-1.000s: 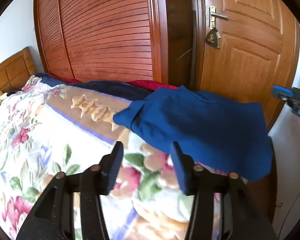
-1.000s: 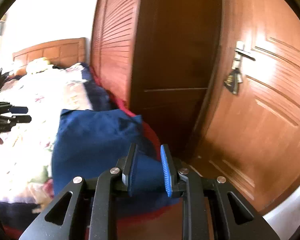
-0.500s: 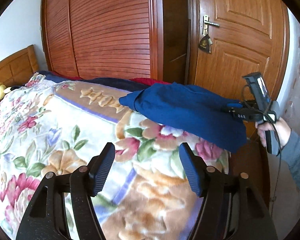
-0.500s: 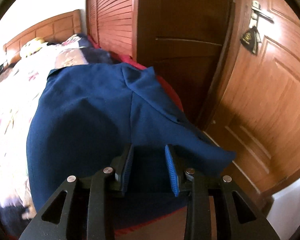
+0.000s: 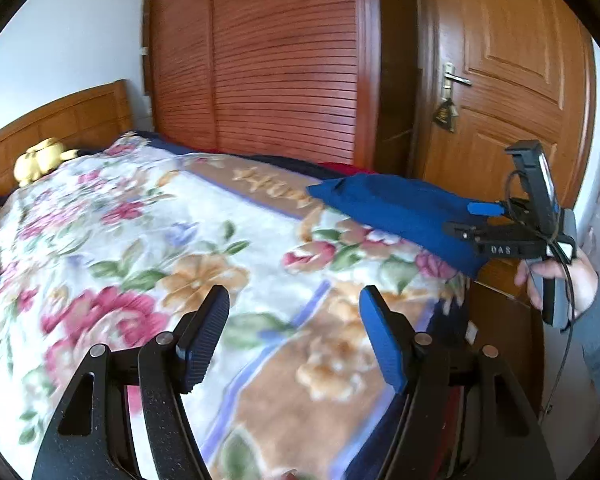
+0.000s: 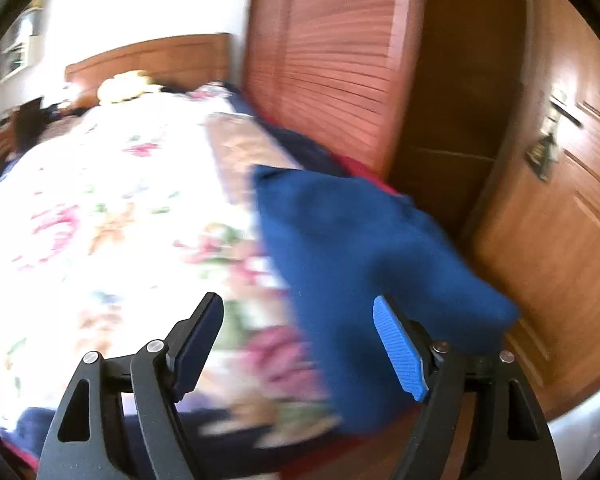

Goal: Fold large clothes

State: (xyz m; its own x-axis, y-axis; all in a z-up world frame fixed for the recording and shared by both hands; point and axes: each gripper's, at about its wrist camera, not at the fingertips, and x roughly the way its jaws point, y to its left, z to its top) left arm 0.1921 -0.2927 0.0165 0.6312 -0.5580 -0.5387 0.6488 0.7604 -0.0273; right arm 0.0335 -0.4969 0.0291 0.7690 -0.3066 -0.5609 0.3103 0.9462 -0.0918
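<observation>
Your left gripper (image 5: 294,336) stands wide with nothing between its fingers, hovering over the floral fleece blanket (image 5: 148,240) that covers the bed. In the left wrist view, the folded dark blue garment (image 5: 396,212) lies at the right of the frame, on the blanket's corner near the foot of the bed, its lower right end hanging over the edge. Your right hand (image 5: 560,280) shows at the far right edge, holding the other tool, whose fingers reach toward the garment's right end; from here you cannot tell whether they touch it.

In the right wrist view, your right gripper (image 6: 298,340) is spread wide, its jaws having just been opening. The dark blue garment (image 6: 364,264) fills the centre and right of that blurred frame. The blue-padded finger (image 6: 400,348) sits in front of the cloth, the black one over the blanket (image 6: 112,220), and neither pad presses on the fabric.

Behind the bed, the slatted reddish-brown wardrobe doors (image 5: 284,68) fill the upper middle, the panelled wooden door (image 5: 512,80) with its metal handle (image 5: 454,78) stands at the upper right, and a yellow plush toy (image 5: 40,160) rests by the wooden headboard (image 5: 60,120) at the left.
</observation>
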